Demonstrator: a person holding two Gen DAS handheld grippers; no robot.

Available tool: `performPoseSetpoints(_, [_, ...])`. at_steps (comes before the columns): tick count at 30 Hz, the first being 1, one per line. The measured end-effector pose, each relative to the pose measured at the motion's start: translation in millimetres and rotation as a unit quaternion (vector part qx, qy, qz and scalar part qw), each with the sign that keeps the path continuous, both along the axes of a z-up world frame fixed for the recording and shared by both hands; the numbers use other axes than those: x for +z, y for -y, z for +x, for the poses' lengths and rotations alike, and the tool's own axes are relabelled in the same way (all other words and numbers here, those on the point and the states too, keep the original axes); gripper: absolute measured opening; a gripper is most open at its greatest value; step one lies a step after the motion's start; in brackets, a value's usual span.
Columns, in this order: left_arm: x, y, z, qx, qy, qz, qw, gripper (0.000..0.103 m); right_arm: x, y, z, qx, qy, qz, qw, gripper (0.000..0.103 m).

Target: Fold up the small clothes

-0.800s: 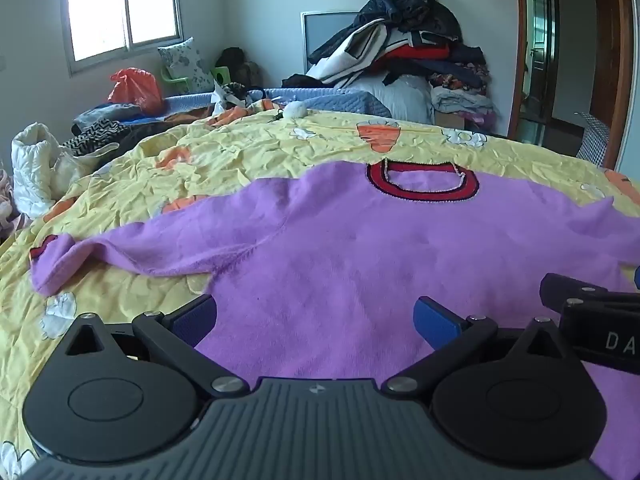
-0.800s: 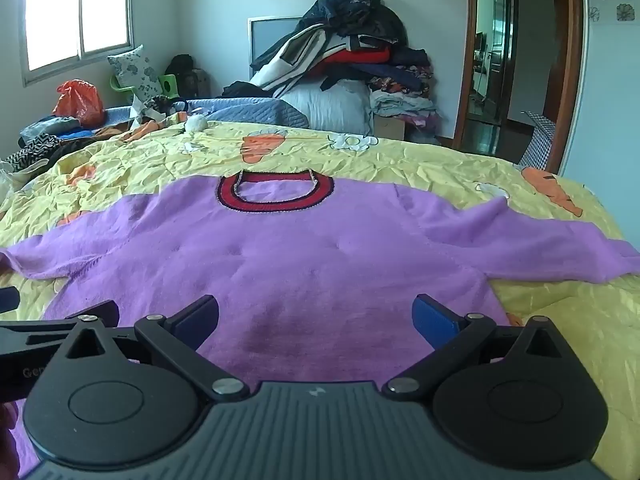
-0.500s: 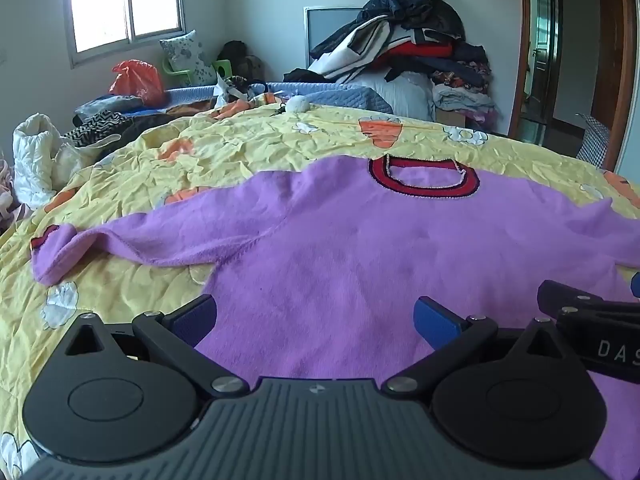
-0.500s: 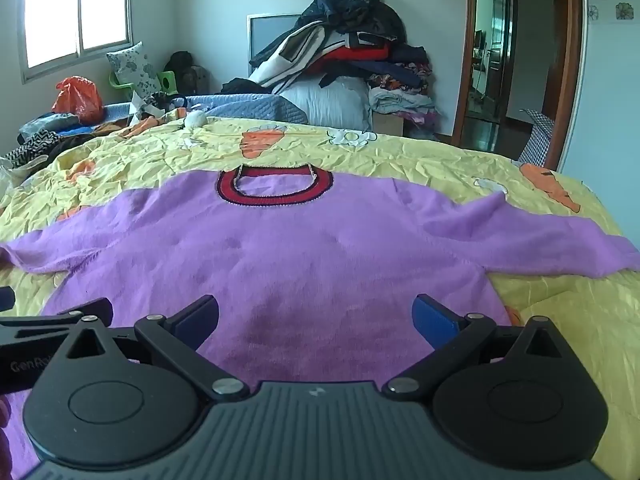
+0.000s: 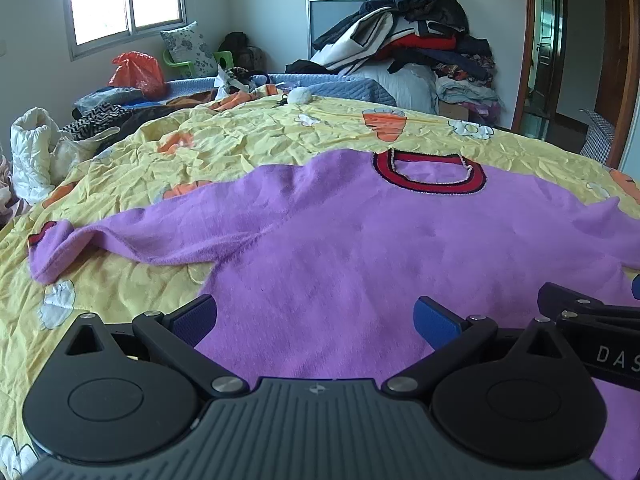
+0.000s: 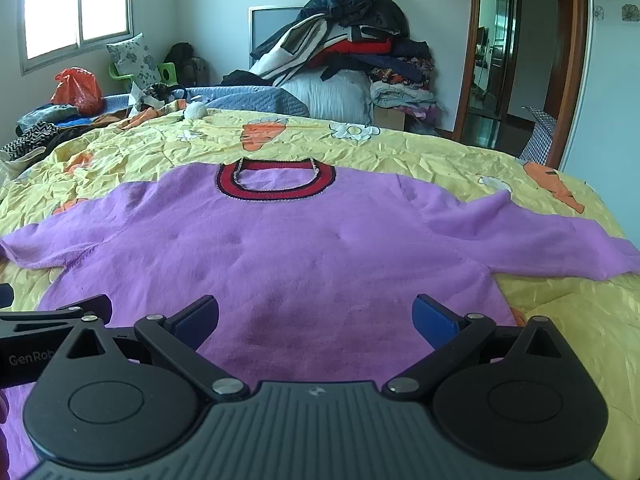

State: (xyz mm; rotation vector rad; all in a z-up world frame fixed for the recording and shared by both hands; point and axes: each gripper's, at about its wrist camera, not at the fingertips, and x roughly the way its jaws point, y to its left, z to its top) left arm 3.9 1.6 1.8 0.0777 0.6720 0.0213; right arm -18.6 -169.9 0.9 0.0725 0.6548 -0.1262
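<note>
Barely anything shifts: both views edge slightly nearer the purple sweater [image 5: 360, 248], spread flat on the bed [image 5: 240, 140]; left tongs [image 5: 316, 316] and right tongs [image 6: 316, 316] hang wide, empty, above its hem; folding looks unstarted.

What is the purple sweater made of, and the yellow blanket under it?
The purple sweater looks like a soft, fuzzy knit or fleece: its surface is matte and nappy, with a ribbed red collar. The yellow blanket looks like thin woven cloth, slightly shiny and full of fine crinkles.
</note>
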Motion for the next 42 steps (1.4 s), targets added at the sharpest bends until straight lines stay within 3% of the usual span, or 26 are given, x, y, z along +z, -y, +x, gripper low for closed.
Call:
performPoseSetpoints(23, [-10, 23, 52, 0.015, -0.052, 0.001, 0.9985, 0.103, -11, 21, 45, -0.011, -0.029, 0.008, 0.999, 0.103])
performPoseSetpoints(33, [-14, 52, 60, -0.008, -0.027, 0.002, 0.9996, 0.103, -18, 49, 56, -0.028, -0.036, 0.029, 0.999, 0.103])
performPoseSetpoints(42, [-19, 83, 69, -0.022, -0.051, 0.010, 0.9984, 0.103, -23, 80, 53, -0.046, -0.039, 0.032, 0.998, 0.103])
